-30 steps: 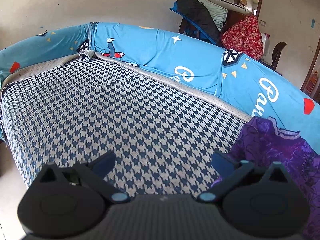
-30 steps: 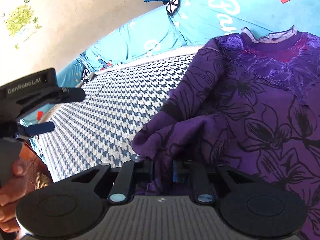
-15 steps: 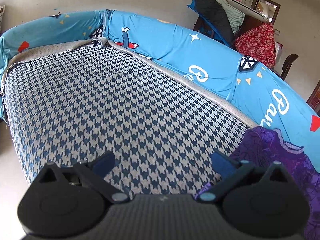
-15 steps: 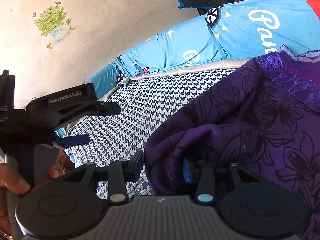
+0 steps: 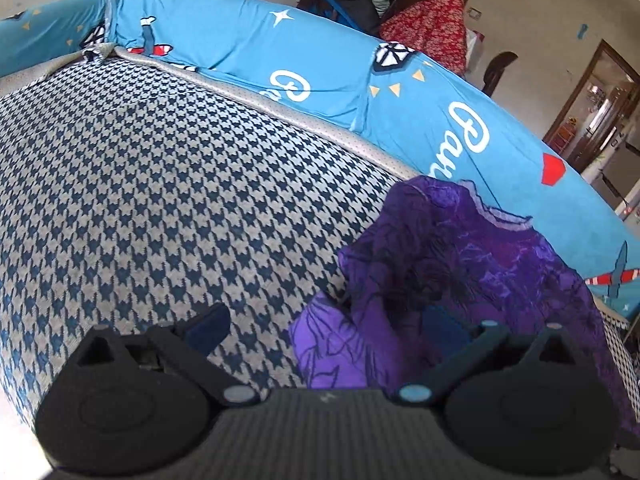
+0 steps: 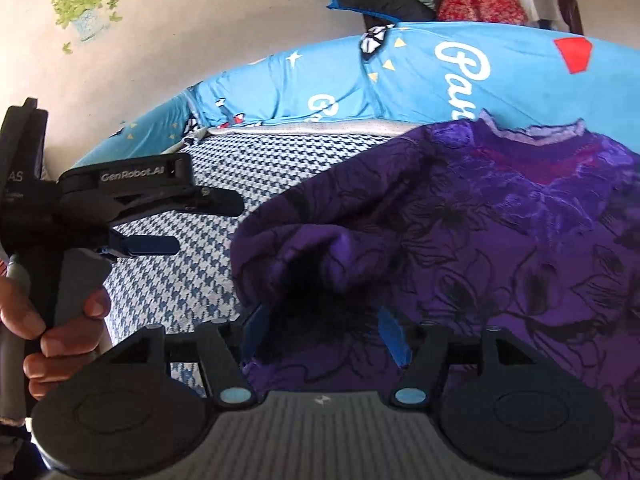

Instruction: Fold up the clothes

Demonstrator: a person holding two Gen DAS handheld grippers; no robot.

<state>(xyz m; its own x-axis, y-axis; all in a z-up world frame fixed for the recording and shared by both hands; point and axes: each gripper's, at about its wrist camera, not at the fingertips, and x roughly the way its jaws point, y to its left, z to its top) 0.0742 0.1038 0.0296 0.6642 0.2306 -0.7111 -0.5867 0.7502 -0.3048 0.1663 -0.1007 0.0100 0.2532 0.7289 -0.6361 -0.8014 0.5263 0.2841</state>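
We see a purple floral blouse point(image 6: 500, 248) lying on a houndstooth-patterned sofa seat point(image 5: 160, 200), toward the seat's right end, with its lace-trimmed neckline point(image 6: 532, 134) up against the blue printed backrest cover point(image 5: 320, 64). The left part of the seat is bare houndstooth cloth.

Our right hand-held gripper point(image 6: 324, 332) sits low at the seat's front edge with its blue-padded fingers spread. A bunched fold of the blouse's near sleeve or hem lies between them, and we cannot tell whether either pad touches the cloth. The fold rises into a dark, rumpled hump just ahead of the fingers.

Our left hand-held gripper point(image 5: 324, 322) is also spread wide. Its left finger point(image 5: 208, 322) hovers over bare houndstooth, while its right finger point(image 5: 444, 328) is over the crumpled edge of the blouse, whose lighter inner side point(image 5: 320, 344) shows where it is turned over. From the right wrist view, the same left hand-held gripper point(image 6: 176, 224) appears at the left, above the seat's front-left part and apart from the blouse, its handle gripped by a hand point(image 6: 52, 332).

Beyond the backrest, dark and red floral cloths point(image 5: 424, 28) hang over furniture against the wall.
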